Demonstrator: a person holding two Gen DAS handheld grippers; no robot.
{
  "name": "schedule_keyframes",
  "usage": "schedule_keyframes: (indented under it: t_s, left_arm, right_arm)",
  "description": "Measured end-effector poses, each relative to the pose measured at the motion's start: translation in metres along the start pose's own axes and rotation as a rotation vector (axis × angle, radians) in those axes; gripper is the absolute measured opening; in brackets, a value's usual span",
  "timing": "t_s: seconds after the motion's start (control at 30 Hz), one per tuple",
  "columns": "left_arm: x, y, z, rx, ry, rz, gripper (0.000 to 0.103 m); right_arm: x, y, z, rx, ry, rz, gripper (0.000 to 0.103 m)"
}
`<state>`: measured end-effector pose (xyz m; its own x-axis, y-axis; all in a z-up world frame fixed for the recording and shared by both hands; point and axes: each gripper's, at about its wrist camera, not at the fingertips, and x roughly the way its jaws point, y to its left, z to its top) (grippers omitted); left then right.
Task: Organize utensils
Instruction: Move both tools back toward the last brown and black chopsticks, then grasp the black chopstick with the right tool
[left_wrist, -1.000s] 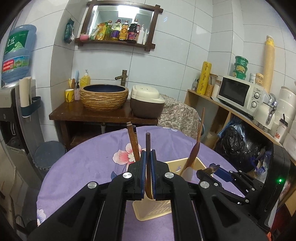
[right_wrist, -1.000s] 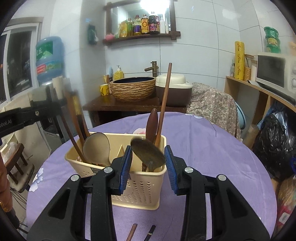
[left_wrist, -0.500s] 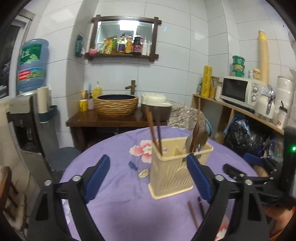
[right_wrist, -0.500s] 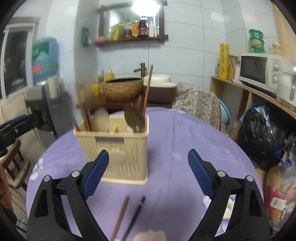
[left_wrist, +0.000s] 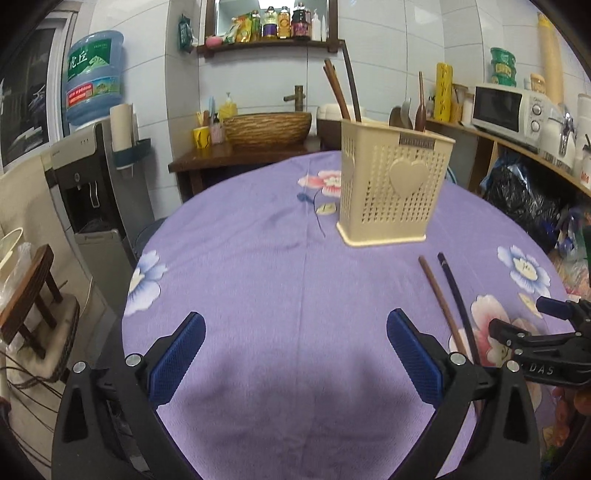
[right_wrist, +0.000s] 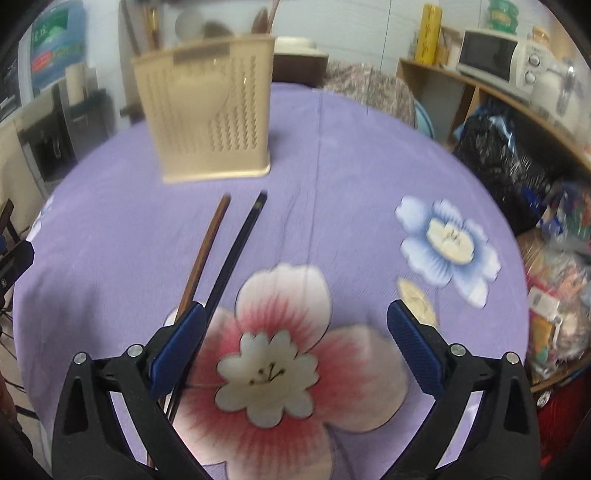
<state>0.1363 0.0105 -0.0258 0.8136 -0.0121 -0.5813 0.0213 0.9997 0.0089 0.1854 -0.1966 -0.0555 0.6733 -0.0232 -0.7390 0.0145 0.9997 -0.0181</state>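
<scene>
A cream perforated utensil holder (left_wrist: 391, 192) stands on the purple flowered tablecloth (left_wrist: 258, 258), with chopsticks (left_wrist: 338, 92) and spoons (left_wrist: 402, 114) upright in it. In front of it a brown chopstick (left_wrist: 441, 302) and a dark chopstick (left_wrist: 456, 291) lie side by side. My left gripper (left_wrist: 295, 321) hovers low over bare cloth, left of that pair, jaws opening with nothing between them. My right gripper (right_wrist: 295, 310) is over a pink flower print, jaws opening and empty. The brown chopstick (right_wrist: 207, 247) and dark chopstick (right_wrist: 236, 247) run under its left finger (right_wrist: 181, 339). The holder (right_wrist: 210, 110) looks blurred.
The round table's edge curves close on both sides. A water dispenser (left_wrist: 92, 184) and a wooden stool (left_wrist: 33, 306) stand at the left. A shelf with a microwave (left_wrist: 506, 107) and a black bag (left_wrist: 524, 195) are at the right. A basin counter (left_wrist: 266, 129) stands behind.
Both grippers were shut on utensils at the holder, let go and opened wide. They have pulled back and sunk toward the cloth, so the holder now stands farther off.
</scene>
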Motion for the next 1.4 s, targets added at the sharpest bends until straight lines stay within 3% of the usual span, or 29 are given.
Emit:
schedule_keyframes:
  t_s: [0.47,0.73,0.83,0.93,1.1,1.2,1.4]
  left_arm:
    - [-0.007,0.002,-0.009,-0.018,0.004,0.007,0.098]
    - [-0.005,0.004,-0.010,-0.032,0.019,0.000,0.098]
    - [-0.003,0.003,-0.011,-0.038,0.026,-0.012,0.098]
    - [-0.002,0.002,-0.010,-0.045,0.031,-0.020,0.098]
    - [-0.002,-0.001,-0.011,-0.040,0.036,-0.021,0.098]
    - [-0.002,-0.002,-0.011,-0.040,0.039,-0.028,0.098]
    - [-0.001,-0.006,-0.013,-0.032,0.056,-0.043,0.098]
  right_arm:
    - [0.018,0.021,-0.002,-0.030,0.063,-0.007,0.097]
    - [0.019,-0.015,-0.006,0.022,0.058,-0.034,0.097]
    - [0.020,-0.027,-0.007,0.038,0.046,0.016,0.093]
    - [0.018,-0.022,-0.007,0.005,0.020,0.056,0.080]
    - [0.013,-0.001,-0.004,-0.086,0.008,0.125,0.029]
    - [0.011,0.006,-0.005,-0.107,0.001,0.123,0.010]
    - [0.009,-0.029,-0.008,-0.009,0.003,0.066,0.008]
